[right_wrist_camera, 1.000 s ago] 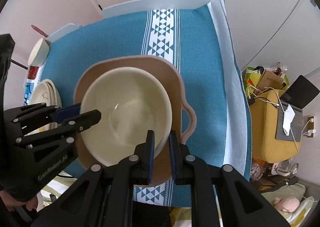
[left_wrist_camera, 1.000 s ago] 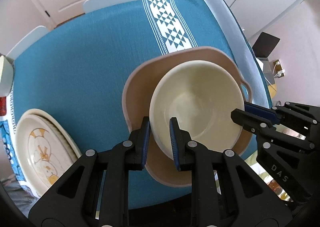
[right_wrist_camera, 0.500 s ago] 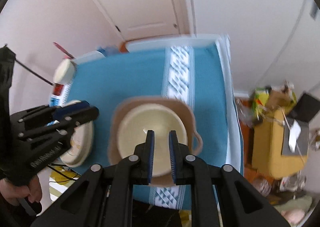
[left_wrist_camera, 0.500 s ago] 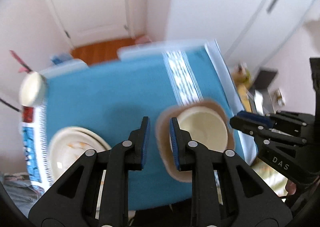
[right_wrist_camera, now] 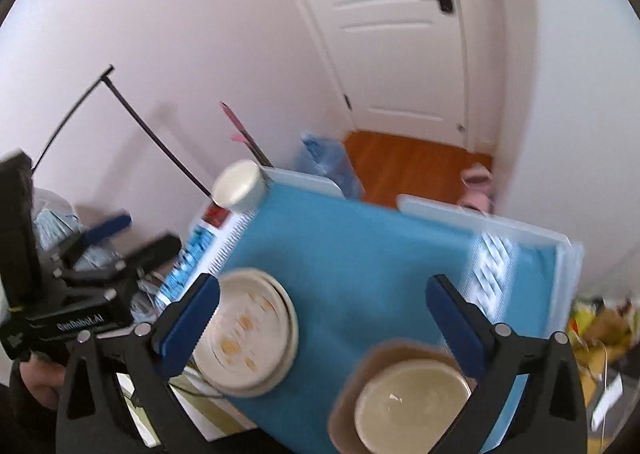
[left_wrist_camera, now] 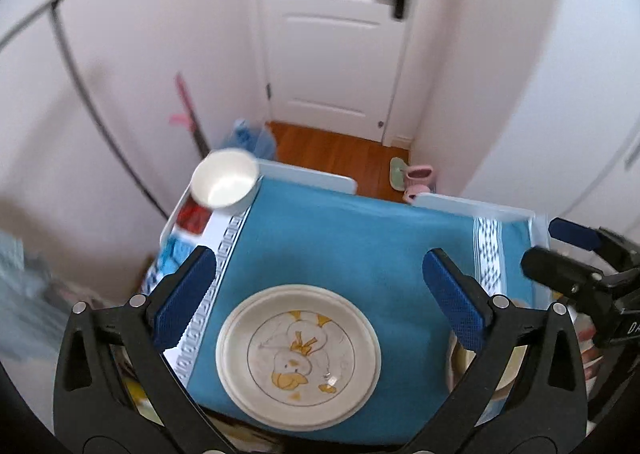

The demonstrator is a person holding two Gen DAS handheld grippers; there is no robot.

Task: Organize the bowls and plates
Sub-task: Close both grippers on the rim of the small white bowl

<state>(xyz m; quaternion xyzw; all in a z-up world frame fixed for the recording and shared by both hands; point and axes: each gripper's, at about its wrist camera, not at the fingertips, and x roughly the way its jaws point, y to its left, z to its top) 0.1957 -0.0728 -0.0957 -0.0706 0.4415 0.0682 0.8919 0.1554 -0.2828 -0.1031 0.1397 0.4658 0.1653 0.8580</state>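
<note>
Left gripper (left_wrist_camera: 320, 294) and right gripper (right_wrist_camera: 322, 314): jaws just opened, now spread wide, nothing pinched. Cream bowl (right_wrist_camera: 412, 406) sits nested in tan dish (right_wrist_camera: 352, 386), likely stacked to tidy, below right fingers, untouched. Duck plate (left_wrist_camera: 298, 354) lies between left fingers, well below. White bowl (left_wrist_camera: 224, 184) at far table corner.

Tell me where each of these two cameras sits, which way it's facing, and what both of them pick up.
Left wrist: sits behind the open left gripper, looking down at the duck plate on the blue cloth, door beyond; the right gripper shows at the right edge.
Right wrist: sits behind the open right gripper, looking down at the cream bowl on the tan plate; the left gripper and a hand show at left.
Shared: duck plate, small bowl, cloth, door.
</note>
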